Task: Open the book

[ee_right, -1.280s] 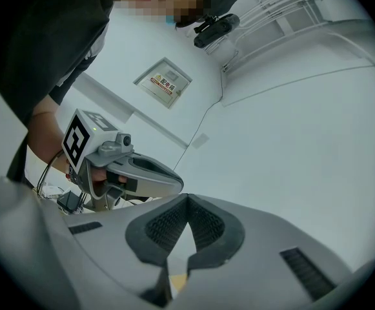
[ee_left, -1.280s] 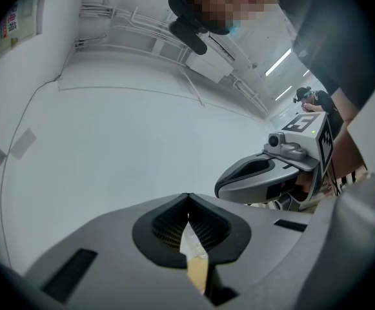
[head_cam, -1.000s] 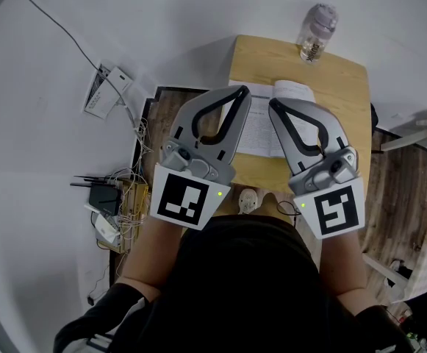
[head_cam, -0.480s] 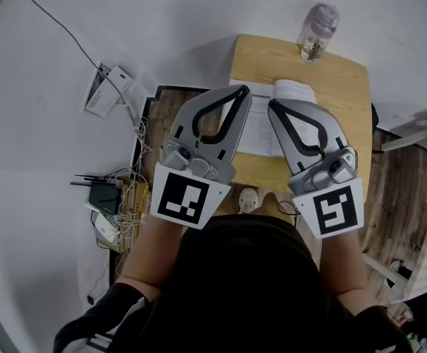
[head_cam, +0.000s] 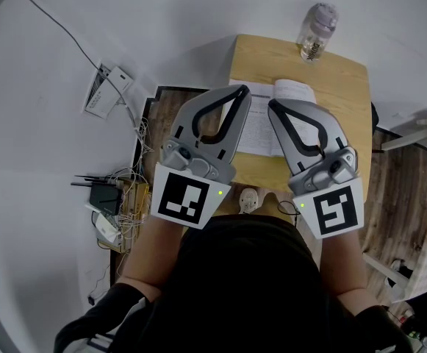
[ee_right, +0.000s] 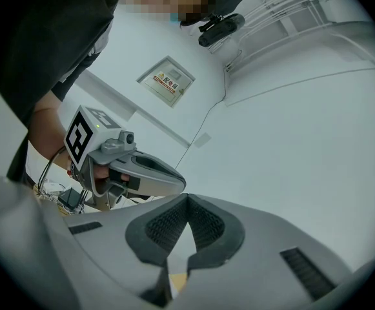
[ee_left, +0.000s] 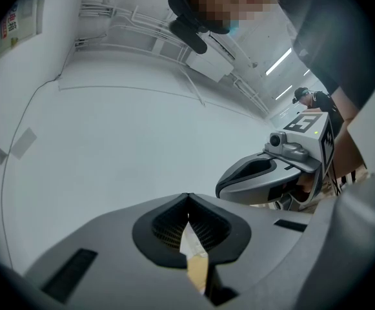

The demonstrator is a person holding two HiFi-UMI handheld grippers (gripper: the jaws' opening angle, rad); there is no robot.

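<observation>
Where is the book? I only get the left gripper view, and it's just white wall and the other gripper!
Observer: The head view shows it. A white-paged book lies on a light wooden table, partly hidden behind the left gripper and the right gripper.
Operator: Is it shut?
Observer: No, it already lies open, with printed pages facing up.
Operator: What else is on the table?
Observer: A clear plastic bottle stands at the far edge, apart from the book.
</observation>
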